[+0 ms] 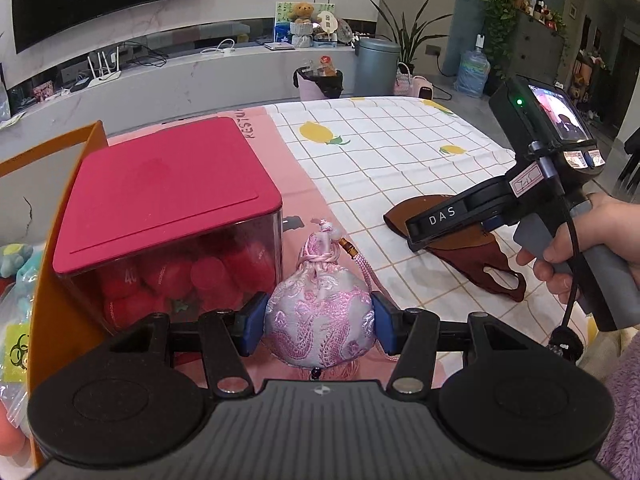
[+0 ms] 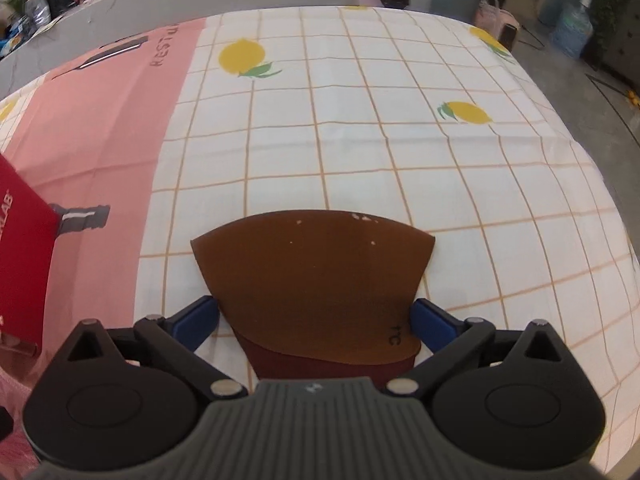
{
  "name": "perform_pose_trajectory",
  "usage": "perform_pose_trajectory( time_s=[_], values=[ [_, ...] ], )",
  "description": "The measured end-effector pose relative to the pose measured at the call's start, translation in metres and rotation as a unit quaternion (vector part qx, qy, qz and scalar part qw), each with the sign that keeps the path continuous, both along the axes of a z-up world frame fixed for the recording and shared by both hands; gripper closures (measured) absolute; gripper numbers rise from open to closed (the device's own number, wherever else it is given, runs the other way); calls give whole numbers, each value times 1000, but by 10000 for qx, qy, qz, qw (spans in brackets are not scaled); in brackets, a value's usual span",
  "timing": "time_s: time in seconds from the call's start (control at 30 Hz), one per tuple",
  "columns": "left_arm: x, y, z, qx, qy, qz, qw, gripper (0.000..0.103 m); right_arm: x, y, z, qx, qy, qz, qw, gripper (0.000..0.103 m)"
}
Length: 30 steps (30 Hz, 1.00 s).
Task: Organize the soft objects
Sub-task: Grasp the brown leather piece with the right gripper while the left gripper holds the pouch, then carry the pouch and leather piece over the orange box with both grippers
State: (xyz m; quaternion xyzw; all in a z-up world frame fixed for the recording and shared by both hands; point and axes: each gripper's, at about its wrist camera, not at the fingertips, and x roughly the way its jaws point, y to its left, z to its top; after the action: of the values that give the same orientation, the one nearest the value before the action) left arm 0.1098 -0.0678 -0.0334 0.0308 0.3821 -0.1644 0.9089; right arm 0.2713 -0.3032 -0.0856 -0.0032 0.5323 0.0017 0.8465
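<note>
A pink and lilac brocade pouch (image 1: 320, 308) with a tassel cord hangs between the blue pads of my left gripper (image 1: 320, 326), which is shut on it beside the clear box. A brown fabric mask (image 2: 312, 264) with a dark red underside lies flat on the checked cloth; it also shows in the left wrist view as the mask (image 1: 476, 264). My right gripper (image 2: 316, 316) stands open straddling it, one blue pad at each side edge and the mask resting on the cloth. A hand holds that right gripper (image 1: 416, 240), pointing steeply down.
A clear box with a red lid (image 1: 160, 192) holds red soft items and stands at the left on the pink mat; its lid corner (image 2: 20, 248) shows at the right wrist view's left edge. An orange bag wall (image 1: 40, 300) rises behind the box. The lemon-print tablecloth (image 2: 360, 120) stretches to the far edge.
</note>
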Motion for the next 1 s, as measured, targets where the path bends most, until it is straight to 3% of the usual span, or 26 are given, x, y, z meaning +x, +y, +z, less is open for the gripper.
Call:
perform_pose_trajectory(
  time_s=[0.17,0.27,0.33,0.37,0.43,0.8,1.0],
  values=[
    [1,2,-1,-31,39,20,10000,41,-5,2,2,30,-141,253,9996,12],
    [0,2,-1,-11,47,16,10000,41,-9,5,8,30,-260,366,9990,37],
    [-1,2,-1,-11,41,10,10000,41,-12,8,11,2,-330,436,9985,61],
    [-2,1,-1,-12,34,1,10000,41,-13,8,12,-13,-336,440,9985,65],
    [-3,1,0,-5,9,-13,10000,41,-15,10,14,-83,-357,456,9983,92],
    [1,-4,8,72,45,-10,10000,41,-23,8,24,-66,-409,499,9979,96],
    [14,-16,30,107,-4,-75,9999,41,-24,22,57,-120,-671,616,9958,96]
  ],
)
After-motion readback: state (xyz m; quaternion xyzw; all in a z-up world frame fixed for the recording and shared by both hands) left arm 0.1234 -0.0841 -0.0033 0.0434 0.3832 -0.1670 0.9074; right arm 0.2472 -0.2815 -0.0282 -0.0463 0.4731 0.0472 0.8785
